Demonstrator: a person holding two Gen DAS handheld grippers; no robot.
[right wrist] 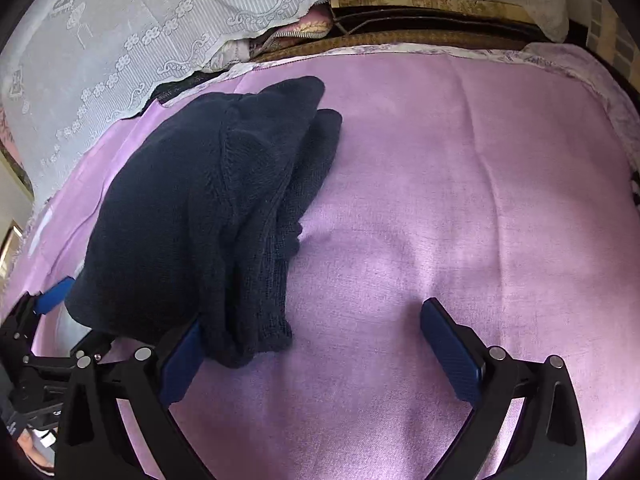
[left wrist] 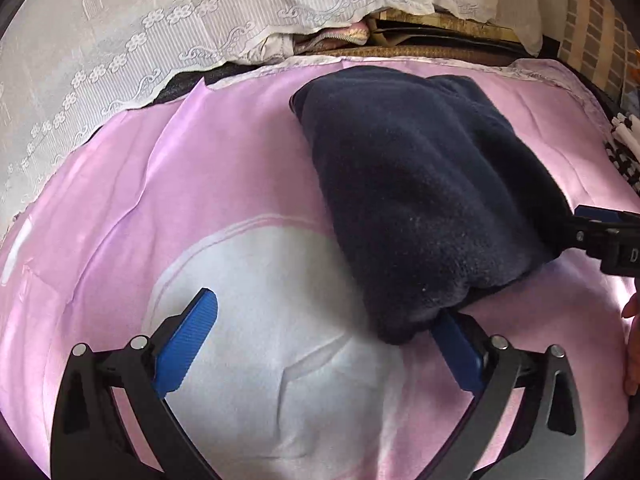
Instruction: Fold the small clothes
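A pink cloth [right wrist: 440, 168] covers the whole work surface, with a large white patch [left wrist: 272, 360] printed on it on the left side. Behind it hangs a white lace curtain [left wrist: 100, 40], draped down to the back edge of the cloth.

On the cloth lies a dark navy knit garment [left wrist: 420, 184], folded into a thick, rounded bundle. It sits toward the back and middle of the cloth, with layered edges showing along its right side in the right wrist view [right wrist: 192, 208].

The left gripper [left wrist: 324, 344] points forward, low over the white patch, jaws spread wide. Its right finger [left wrist: 456, 356] touches the near corner of the garment, which droops over the fingertip; its left finger [left wrist: 188, 344] lies apart over bare cloth.

The right gripper [right wrist: 312, 348] also points forward and low, jaws wide apart. Its left finger [right wrist: 180, 364] rests against the near edge of the garment; nothing lies clamped between the fingers.

Part of a hand [left wrist: 632, 340] shows at the far right edge of the left wrist view.
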